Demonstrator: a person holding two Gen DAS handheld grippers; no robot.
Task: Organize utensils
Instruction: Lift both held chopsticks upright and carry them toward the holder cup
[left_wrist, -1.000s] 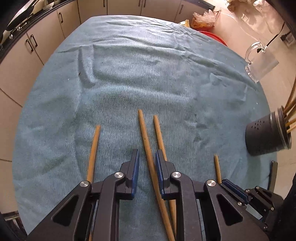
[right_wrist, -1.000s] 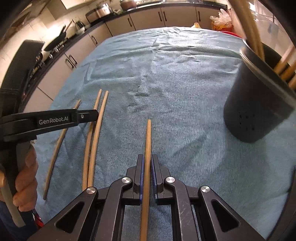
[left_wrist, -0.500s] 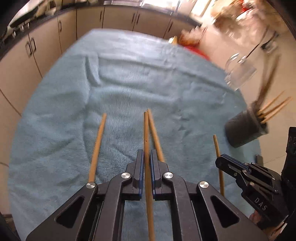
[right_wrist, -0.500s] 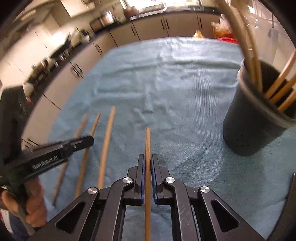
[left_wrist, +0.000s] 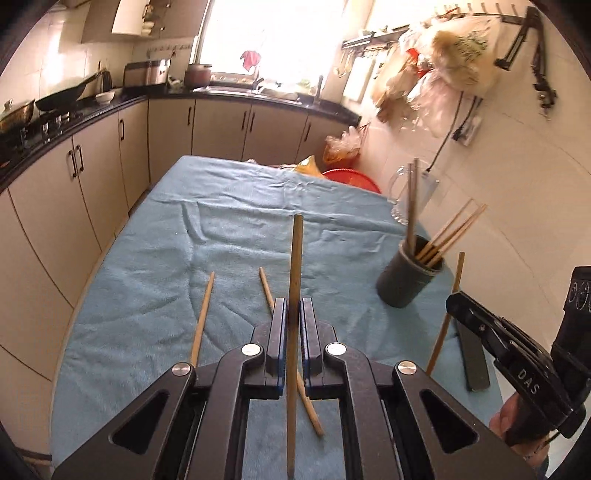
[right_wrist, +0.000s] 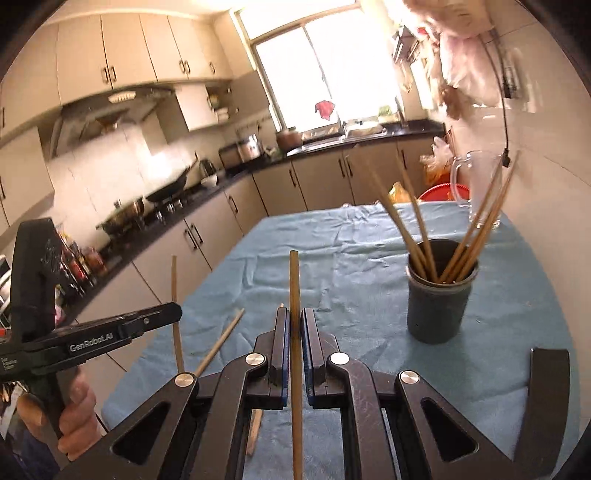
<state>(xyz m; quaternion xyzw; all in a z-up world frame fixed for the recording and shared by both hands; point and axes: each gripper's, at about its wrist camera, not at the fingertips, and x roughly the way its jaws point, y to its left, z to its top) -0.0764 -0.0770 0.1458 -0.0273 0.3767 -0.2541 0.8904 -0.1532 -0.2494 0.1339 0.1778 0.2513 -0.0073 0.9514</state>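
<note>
Left chopstick (left_wrist: 295, 266) sat pinched between the closed fingers of the left gripper (left_wrist: 293, 314), tip projecting ahead. Right chopstick (right_wrist: 294, 295) was likewise clamped in the right gripper (right_wrist: 294, 325). Holder (right_wrist: 439, 291) stood ahead-right of the right fingers; two loose chopsticks (left_wrist: 201, 317) lay on the cloth (left_wrist: 240, 229) below the left fingers.

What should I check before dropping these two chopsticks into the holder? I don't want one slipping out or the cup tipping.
1. Left gripper shut on its chopstick: ok.
2. Right gripper shut on its chopstick: ok.
3. Dark holder upright on the blue cloth: ok.
4. Room among the chopsticks already in the holder: ok, a gap shows in the middle.
5. Held chopsticks above the holder's mouth: not ok, both are short of it.
6. Grip firm enough: cannot tell.
</note>
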